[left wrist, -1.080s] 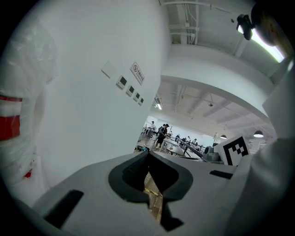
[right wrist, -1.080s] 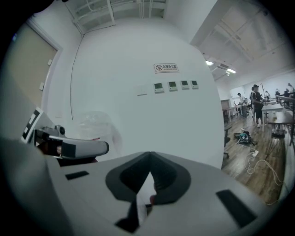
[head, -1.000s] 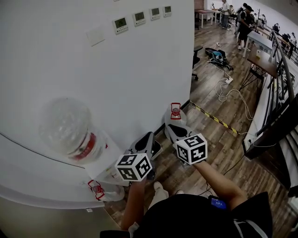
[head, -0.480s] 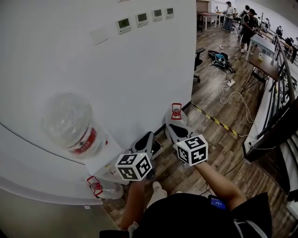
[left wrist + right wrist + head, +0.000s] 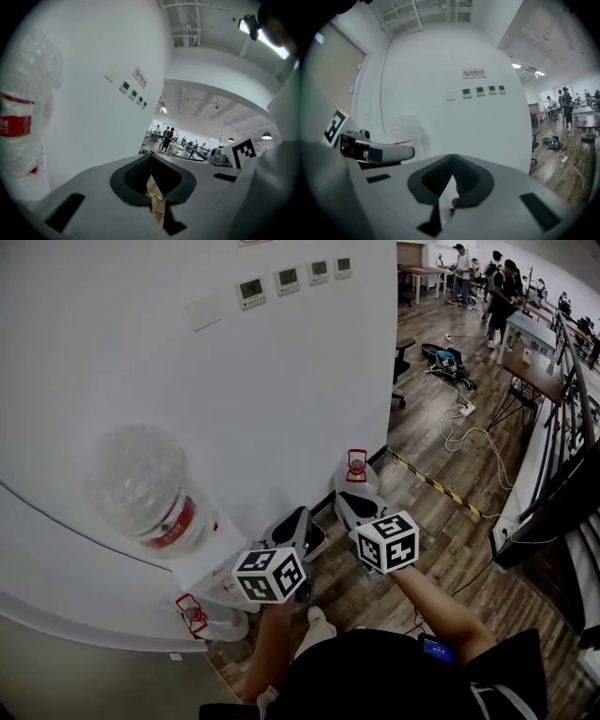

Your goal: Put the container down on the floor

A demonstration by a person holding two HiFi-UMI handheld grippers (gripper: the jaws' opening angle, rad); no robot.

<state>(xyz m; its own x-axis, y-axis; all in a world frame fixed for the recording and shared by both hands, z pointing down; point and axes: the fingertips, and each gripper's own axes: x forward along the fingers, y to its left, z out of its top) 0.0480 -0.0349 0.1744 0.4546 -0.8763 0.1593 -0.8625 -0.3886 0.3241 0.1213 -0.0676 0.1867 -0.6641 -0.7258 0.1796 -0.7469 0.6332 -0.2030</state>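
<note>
A: Head view, centre: the container by the wall loses its lower body behind the right gripper. Wall panels, top of frame: displays too small to read

B: Agreed. Left gripper view: upturned bottle cut off at the left edge. Right gripper view: sign print illegible, far people too small to make out

Head view looks steeply down from above the person; both gripper views look near-level along their own jaws, close up — all three share the white wall and its thermostats.
</note>
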